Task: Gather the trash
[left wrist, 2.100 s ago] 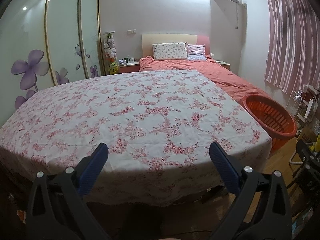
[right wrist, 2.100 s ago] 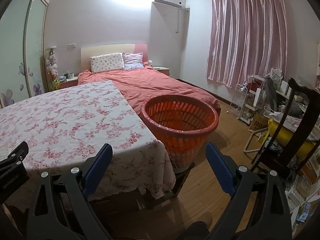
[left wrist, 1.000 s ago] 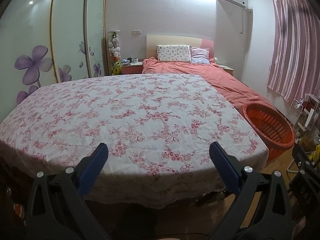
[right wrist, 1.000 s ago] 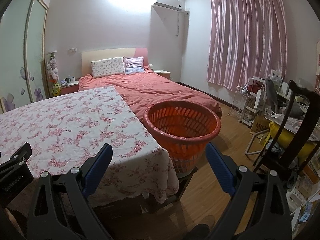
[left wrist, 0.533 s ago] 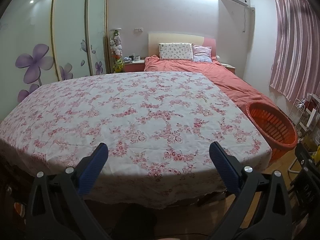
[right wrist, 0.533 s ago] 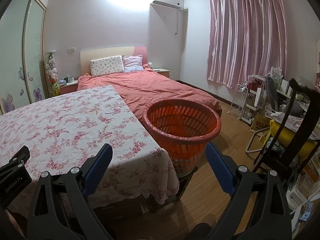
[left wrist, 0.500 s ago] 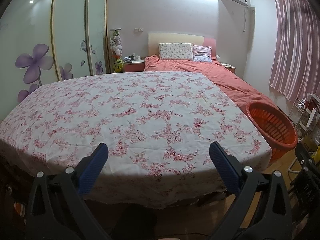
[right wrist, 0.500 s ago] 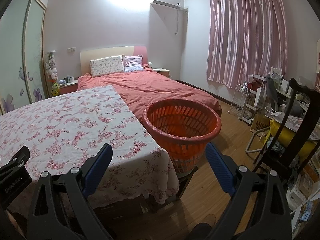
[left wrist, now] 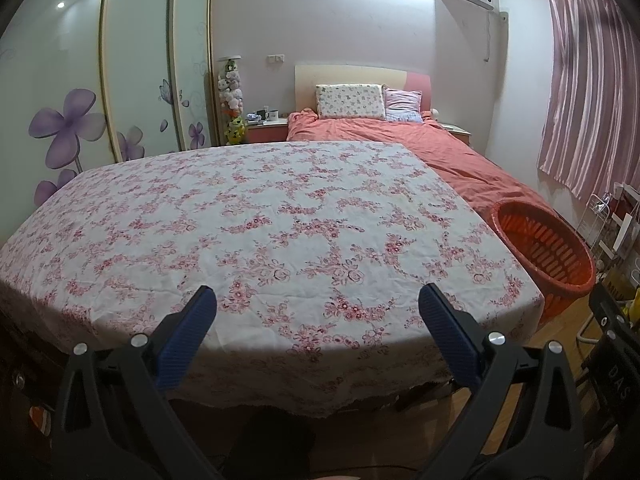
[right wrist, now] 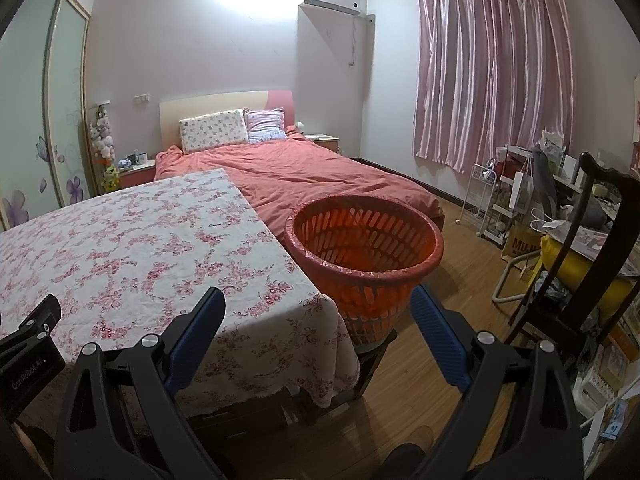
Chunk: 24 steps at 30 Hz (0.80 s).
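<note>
An orange slatted basket (right wrist: 366,248) with a pink liner stands on a low stool at the table's right end; it also shows in the left wrist view (left wrist: 548,252). My left gripper (left wrist: 316,300) is open and empty over the near edge of the table with the floral cloth (left wrist: 260,220). My right gripper (right wrist: 316,302) is open and empty, near the table's right corner (right wrist: 160,240) and in front of the basket. No trash shows on the cloth in either view.
A bed with a red cover (right wrist: 304,172) lies behind the table. A dark wooden chair (right wrist: 600,248) and cluttered shelves (right wrist: 516,196) stand at the right. Sliding wardrobe doors (left wrist: 80,92) line the left wall. Wood floor (right wrist: 452,280) lies beside the basket.
Both views have shifted slightly as the grippers swayed. Both grippers stay open and empty.
</note>
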Tool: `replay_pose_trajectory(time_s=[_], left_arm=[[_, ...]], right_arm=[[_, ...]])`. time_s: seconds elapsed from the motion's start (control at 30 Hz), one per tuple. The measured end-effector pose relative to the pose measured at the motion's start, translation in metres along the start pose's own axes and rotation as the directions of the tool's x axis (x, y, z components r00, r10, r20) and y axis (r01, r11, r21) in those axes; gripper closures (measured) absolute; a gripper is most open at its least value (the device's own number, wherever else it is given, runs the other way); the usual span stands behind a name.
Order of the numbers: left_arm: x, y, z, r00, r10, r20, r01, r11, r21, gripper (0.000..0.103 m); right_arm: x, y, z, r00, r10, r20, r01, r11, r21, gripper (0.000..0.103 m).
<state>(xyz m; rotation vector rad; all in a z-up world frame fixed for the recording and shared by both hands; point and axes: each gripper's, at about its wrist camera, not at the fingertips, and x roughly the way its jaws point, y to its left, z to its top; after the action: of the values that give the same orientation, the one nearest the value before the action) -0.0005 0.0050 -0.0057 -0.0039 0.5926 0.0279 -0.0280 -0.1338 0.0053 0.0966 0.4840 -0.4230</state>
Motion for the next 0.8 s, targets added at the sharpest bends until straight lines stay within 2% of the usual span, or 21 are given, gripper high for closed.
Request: replay_pose_trajectory(time_s=[0.8], left_arm=[[0.0001, -0.0013, -0.0004, 1.000, -0.001, -0.002, 0.001, 1.000, 0.002, 0.004]], right_arm=[[0.0008, -0.0021, -0.0005, 1.000, 0.001, -0.003, -0.001, 1.000, 0.002, 0.010]])
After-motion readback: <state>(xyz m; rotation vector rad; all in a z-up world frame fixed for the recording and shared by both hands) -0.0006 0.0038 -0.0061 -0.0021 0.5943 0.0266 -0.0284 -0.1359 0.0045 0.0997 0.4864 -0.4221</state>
